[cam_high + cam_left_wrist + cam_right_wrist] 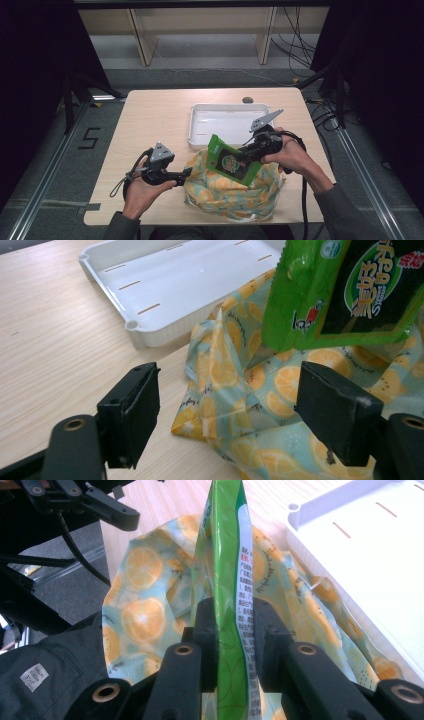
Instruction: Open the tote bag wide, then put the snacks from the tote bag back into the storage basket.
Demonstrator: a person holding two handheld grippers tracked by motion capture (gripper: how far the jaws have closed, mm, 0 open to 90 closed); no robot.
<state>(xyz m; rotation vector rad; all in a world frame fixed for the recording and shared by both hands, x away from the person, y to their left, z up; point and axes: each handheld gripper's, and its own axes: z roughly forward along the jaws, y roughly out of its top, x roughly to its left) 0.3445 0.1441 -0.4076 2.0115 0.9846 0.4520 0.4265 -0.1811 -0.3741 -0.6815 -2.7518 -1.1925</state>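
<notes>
The right gripper (248,151) pinched a green snack packet (231,161), clear of the orange-print cloth bag (231,192) below; the left gripper (186,174) stood wide open, empty, beside the bag. Unloading seemed underway; next, carry the packet forward to the white tray (200,131)

You have a glossy green plastic packet (231,162) above a soft, matt, orange-print cloth bag (231,192), a smooth white plastic tray (227,121), and a matt wood-grain worktop (150,120).
</notes>
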